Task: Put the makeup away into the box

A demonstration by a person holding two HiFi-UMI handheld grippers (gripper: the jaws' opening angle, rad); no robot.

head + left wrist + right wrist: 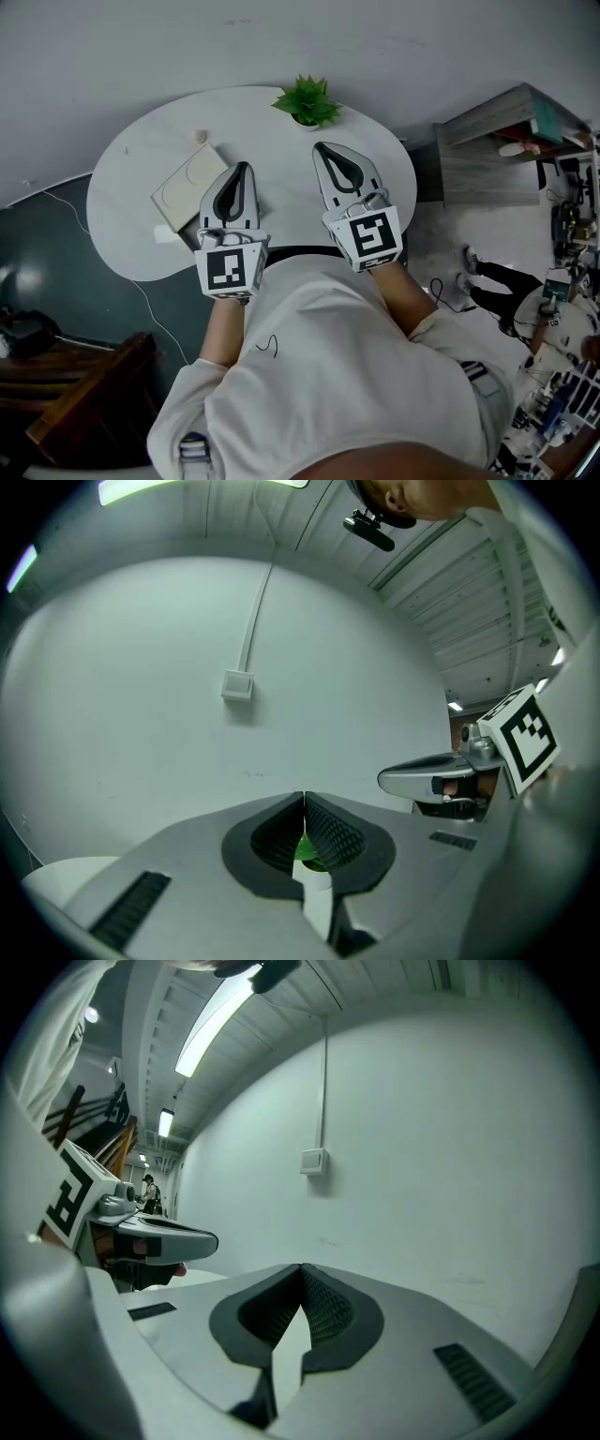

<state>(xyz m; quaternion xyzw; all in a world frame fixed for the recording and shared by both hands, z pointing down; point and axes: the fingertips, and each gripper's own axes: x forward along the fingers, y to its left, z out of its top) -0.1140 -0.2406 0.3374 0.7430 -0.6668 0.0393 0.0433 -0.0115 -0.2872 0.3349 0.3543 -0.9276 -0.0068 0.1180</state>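
- You are holding the left tongs (243,167) and the right tongs (319,146) side by side, low over the white desk (122,216). Both are pointing across it toward the plant (307,101) and the wall behind. Neither is reaching for anything, so this is reading as a ready stance with the tidying not yet begun.
- Both tongs are sitting clenched and empty. In each gripper view the ribbed pads are meeting at the tip with nothing between them, and only a sliver of green plant is showing through the gap below the left pair.
- The box (192,183) is lying flat on the desk's left half, just beside the left tongs. It is showing as a slim cream square with a round relief on its top face, and it is looking closed, so opening it is likely coming first.
- A small pale round item (199,136) is sitting near the box's far corner, and a white piece (165,234) is lying at its near corner. Both are too small to tell whether they are the makeup.
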